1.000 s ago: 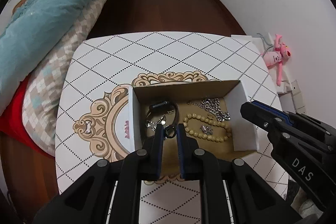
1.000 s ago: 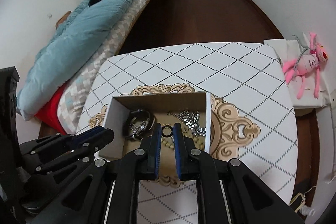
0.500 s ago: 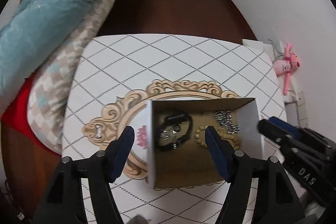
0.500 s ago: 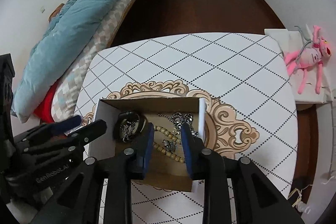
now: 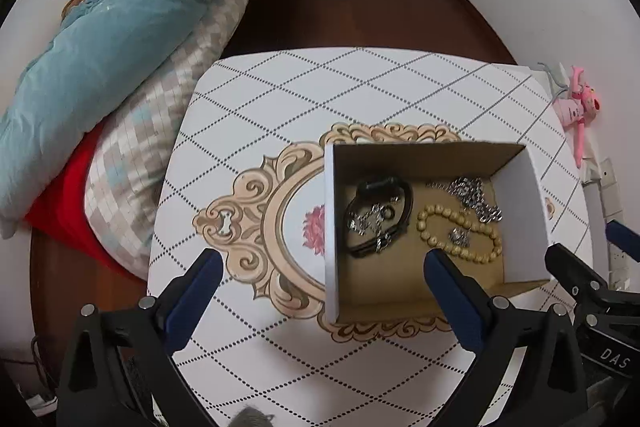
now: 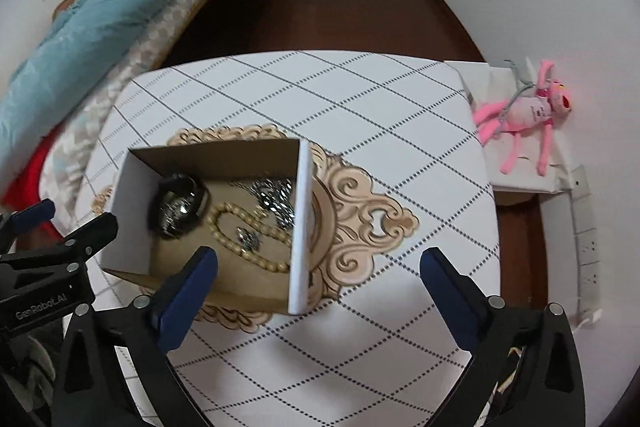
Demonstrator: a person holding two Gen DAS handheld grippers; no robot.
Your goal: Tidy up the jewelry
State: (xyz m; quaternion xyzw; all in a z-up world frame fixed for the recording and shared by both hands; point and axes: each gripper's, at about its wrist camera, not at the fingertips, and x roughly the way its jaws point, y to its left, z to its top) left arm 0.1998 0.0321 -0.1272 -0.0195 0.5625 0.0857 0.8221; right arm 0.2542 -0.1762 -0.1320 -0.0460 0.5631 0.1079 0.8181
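Note:
An open cardboard box (image 5: 520, 219) (image 6: 298, 227) stands on the table. Inside lie a black bracelet (image 5: 404, 199) (image 6: 200, 195), a small black ring (image 5: 387, 214) beside silver pieces, a beige bead bracelet (image 5: 460, 251) (image 6: 240, 251) and a silver chain (image 5: 472, 195) (image 6: 276, 199). My left gripper (image 5: 320, 267) is wide open and empty, held above the box's near left wall. My right gripper (image 6: 318, 265) is wide open and empty, above the box's near right corner. Each gripper shows at the edge of the other's view.
The white table (image 5: 320, 87) (image 6: 360, 107) has a diamond pattern and a gold ornament print. A bed with a teal duvet (image 5: 120, 27) lies to the left. A pink plush toy (image 6: 528, 111) lies on a low white shelf at the right. Dark wood floor lies beyond.
Both grippers were shut on small black rings over the box; they have opened wide, pulled back and up, and the rings have left the fingers.

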